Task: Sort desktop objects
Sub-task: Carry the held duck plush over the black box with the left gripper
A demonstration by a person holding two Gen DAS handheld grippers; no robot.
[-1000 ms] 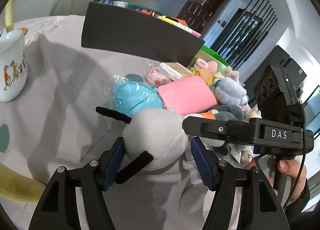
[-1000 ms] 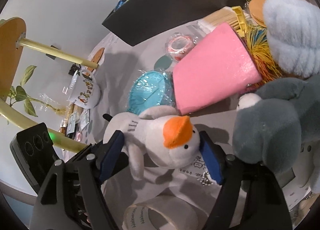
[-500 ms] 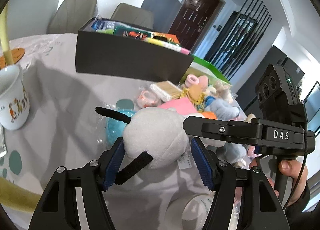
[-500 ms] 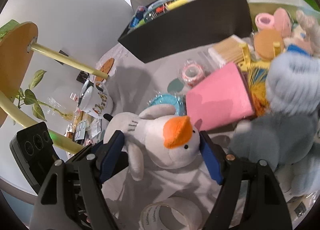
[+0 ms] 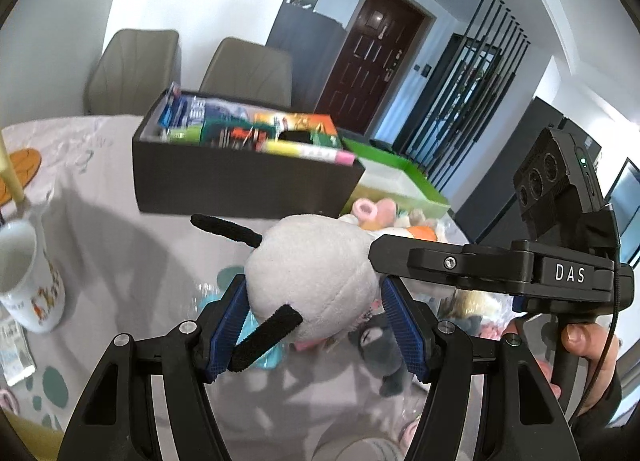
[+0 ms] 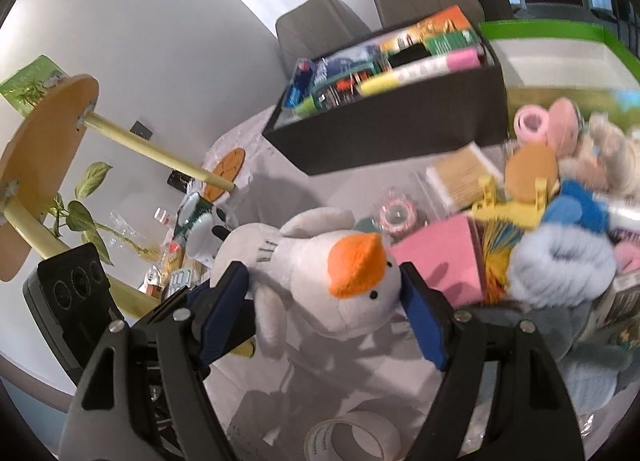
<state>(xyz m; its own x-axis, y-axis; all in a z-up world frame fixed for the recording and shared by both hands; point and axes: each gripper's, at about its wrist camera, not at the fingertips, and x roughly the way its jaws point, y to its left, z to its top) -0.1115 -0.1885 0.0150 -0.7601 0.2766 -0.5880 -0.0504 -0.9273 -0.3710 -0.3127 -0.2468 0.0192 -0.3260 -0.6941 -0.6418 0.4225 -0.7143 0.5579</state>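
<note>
Plush duck (image 6: 320, 277): we are holding it higher above the bench (image 6: 360, 373) than before.
Left claw (image 5: 316, 321): pinching its rear.
Right claw (image 6: 324, 309): pinching its head.
Black box (image 5: 240, 181): at 12 o'clock, now showing its contents.

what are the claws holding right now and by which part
Both hold one plush duck: the right claw grips its head, the left claw its rounded rear body.

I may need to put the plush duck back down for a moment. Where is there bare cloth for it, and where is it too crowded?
Bare tablecloth lies between the black box and the white mug; another patch sits just past the tape roll. The pile right of the pink pad, around the blue plush, is packed tight.
</note>
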